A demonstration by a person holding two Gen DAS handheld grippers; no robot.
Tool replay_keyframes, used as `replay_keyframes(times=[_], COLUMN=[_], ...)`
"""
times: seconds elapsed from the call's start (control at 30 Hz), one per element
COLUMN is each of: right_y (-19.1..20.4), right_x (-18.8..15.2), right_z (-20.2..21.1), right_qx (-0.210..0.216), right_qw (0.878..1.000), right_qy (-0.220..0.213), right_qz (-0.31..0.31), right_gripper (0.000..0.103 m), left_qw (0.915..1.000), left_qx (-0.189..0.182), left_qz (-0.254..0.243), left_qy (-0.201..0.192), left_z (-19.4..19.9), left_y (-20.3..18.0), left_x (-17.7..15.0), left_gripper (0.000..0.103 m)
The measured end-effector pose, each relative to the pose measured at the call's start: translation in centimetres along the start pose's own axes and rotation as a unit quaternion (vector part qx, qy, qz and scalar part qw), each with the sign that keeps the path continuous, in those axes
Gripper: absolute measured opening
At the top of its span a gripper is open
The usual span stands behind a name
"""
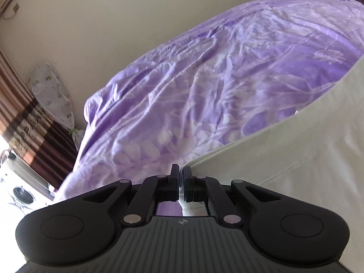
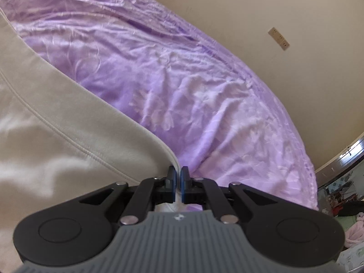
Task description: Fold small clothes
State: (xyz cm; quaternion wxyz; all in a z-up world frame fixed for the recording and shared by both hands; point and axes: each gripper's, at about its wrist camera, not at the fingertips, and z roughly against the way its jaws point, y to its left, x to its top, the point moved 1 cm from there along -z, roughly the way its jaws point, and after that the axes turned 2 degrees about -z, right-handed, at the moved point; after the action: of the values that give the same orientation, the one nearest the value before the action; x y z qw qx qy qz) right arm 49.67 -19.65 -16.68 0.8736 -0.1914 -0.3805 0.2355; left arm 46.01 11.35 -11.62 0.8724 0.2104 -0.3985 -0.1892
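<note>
Left gripper [image 1: 181, 170] right up close, jaws pinched tight on the edge of the beige garment [image 1: 307, 154], which sweeps away to its right over the purple bedspread [image 1: 204, 79]. Right gripper [image 2: 178, 170] clamped on the same garment [image 2: 56, 113], the cloth spreading off to its left above the bedspread [image 2: 182, 79]. A small emblem sits on each gripper body; no lettering is readable.

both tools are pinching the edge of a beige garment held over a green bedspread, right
Not quite: the bedspread is purple with a pale pattern, not green, as the right wrist view shows. The rest stands: the left tool and the right tool are each shut on the edge of the beige garment.
</note>
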Motion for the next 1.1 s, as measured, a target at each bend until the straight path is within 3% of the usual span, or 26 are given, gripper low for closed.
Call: replay_keyframes(times=[0.07,0.13,0.17,0.2,0.23,0.27,0.43,0.57,0.67,0.8,0.9,0.97,1.1], right_y=[0.3,0.3,0.1,-0.1,-0.4,-0.7,-3.1,-4.7,-5.4,-6.0,-6.9,-7.7,-8.8], right_x=[-0.2,-0.3,-0.3,-0.4,-0.4,-0.4,-1.3,-3.7,-6.4,-10.3,-13.7,-16.3,-20.8], right_z=[-0.9,-1.4,-1.5,-1.3,-0.9,-0.3,4.1,9.2,12.8,16.9,18.6,19.1,18.5], right_qx=[0.005,0.012,0.015,0.016,0.019,0.018,0.050,0.104,0.136,0.160,0.163,0.167,0.206], right_qw=[1.000,1.000,1.000,1.000,0.999,0.999,0.994,0.980,0.967,0.951,0.936,0.915,0.851], right_qy=[0.005,0.009,0.010,0.008,0.004,0.003,0.019,0.041,0.050,0.048,0.048,0.056,0.070], right_qz=[-0.003,-0.007,-0.013,-0.019,-0.026,-0.033,-0.094,-0.162,-0.209,-0.260,-0.309,-0.364,-0.477], right_gripper=[0.000,0.000,0.005,0.014,0.034,0.046,0.046,0.048,0.048,0.050,0.055,0.057,0.057], left_qw=[1.0000,0.9997,0.9995,0.9991,0.9987,0.9982,0.9919,0.9796,0.9618,0.9404,0.9153,0.8940,0.8430], left_qx=[0.002,-0.006,-0.008,-0.011,-0.012,-0.012,-0.059,-0.108,-0.148,-0.163,-0.188,-0.205,-0.226], left_qz=[0.006,0.020,0.030,0.039,0.048,0.057,0.108,0.158,0.215,0.283,0.335,0.373,0.463], left_qy=[0.004,0.008,0.009,0.010,0.009,0.010,0.033,0.061,0.083,0.096,0.123,0.140,0.155], left_z=[-0.6,-0.5,-0.3,0.1,0.7,1.5,7.0,12.1,14.9,17.0,16.8,16.2,14.9], left_y=[0.0,0.4,0.8,1.2,1.7,2.3,4.5,5.9,7.0,7.9,7.9,7.8,8.1], left_x=[-0.2,-0.3,-0.3,-0.4,-0.4,-0.4,-1.3,-3.5,-6.0,-10.1,-13.3,-15.2,-18.2], left_gripper=[0.015,0.019,0.026,0.035,0.036,0.037,0.037,0.037,0.037,0.040,0.042,0.042,0.042])
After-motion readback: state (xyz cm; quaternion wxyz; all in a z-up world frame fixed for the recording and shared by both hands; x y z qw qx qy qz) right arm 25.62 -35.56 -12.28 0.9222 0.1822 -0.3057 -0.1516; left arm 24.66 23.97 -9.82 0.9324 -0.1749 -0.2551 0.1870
